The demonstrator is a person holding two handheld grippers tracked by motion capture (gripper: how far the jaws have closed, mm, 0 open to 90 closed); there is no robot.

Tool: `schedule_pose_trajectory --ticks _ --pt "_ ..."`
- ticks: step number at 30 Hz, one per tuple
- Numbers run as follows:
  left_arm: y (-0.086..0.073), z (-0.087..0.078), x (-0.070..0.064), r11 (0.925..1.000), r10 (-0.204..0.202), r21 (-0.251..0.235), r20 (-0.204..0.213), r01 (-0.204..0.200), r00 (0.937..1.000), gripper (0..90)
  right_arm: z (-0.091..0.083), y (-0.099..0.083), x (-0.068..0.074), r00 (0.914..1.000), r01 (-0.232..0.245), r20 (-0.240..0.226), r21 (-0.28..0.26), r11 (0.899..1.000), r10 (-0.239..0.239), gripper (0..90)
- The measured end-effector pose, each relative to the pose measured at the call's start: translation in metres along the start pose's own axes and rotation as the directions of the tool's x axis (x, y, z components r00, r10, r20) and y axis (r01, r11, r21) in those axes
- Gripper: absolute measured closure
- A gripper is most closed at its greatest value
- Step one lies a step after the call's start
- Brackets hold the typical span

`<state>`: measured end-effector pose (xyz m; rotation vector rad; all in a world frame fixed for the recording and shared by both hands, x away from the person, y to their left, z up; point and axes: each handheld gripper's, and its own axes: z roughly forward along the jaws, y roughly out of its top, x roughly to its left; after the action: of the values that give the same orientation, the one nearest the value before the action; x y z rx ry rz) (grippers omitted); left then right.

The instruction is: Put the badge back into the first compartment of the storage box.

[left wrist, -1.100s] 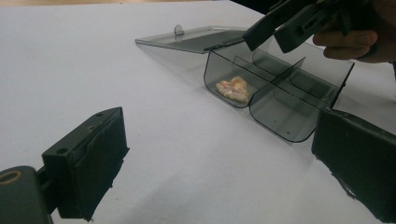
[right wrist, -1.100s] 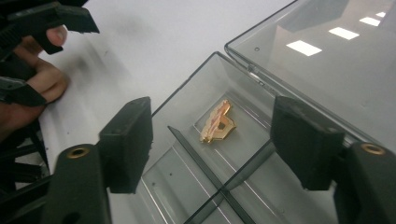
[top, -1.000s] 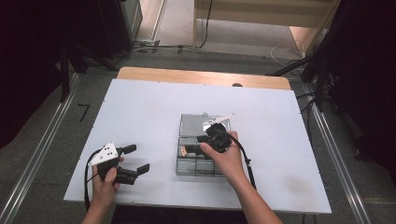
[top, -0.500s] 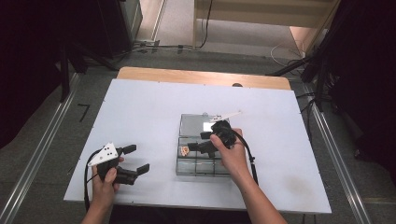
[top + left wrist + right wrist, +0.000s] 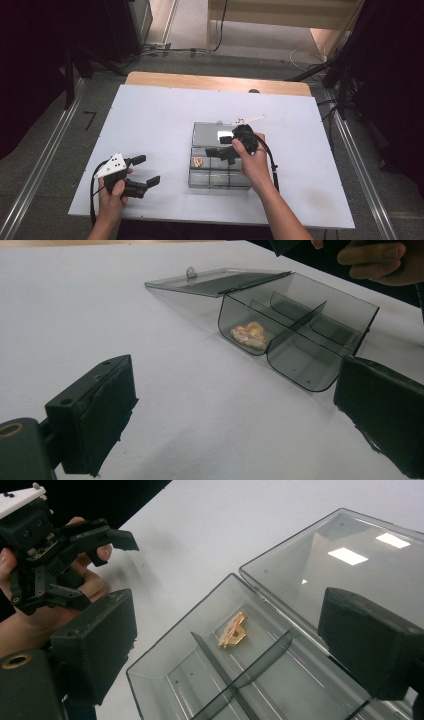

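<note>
Right gripper (image 5: pixel 220 145) hovers above clear compartment box (image 5: pixel 218 172), jaws spread wide, nothing between them, touching nothing. Right gripper view: jaws straddle open box (image 5: pixel 280 680), small gold-orange piece (image 5: pixel 232 630) lying in corner compartment beside divider. Box lid (image 5: pixel 212 134) lies flat, hinged back on white table (image 5: pixel 150 115). Left gripper (image 5: pixel 147 170) sits low near table's front left, well apart from box, jaws also wide apart, empty. Left gripper view: orange piece (image 5: pixel 249 335) inside nearest left compartment.

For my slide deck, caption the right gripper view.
Open right tongs hover above a clear divided box holding one small orange piece.
</note>
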<state>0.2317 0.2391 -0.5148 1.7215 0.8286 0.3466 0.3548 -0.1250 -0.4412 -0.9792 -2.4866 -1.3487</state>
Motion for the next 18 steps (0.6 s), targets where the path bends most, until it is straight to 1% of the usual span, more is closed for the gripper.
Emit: schedule_pose_trajectory --ticks 8,18 --pt "0.0 0.0 0.0 1.0 -0.003 -0.001 -0.001 0.003 1.0 2.4 -0.008 0.004 -0.006 0.9997 -0.009 0.022 -0.018 1.0 0.01 7.0" --pt "0.0 0.0 0.0 1.0 -0.002 -0.001 -0.002 0.002 1.0 2.5 -0.019 0.007 -0.018 0.998 -0.026 0.056 -0.037 0.999 0.028 7.0"
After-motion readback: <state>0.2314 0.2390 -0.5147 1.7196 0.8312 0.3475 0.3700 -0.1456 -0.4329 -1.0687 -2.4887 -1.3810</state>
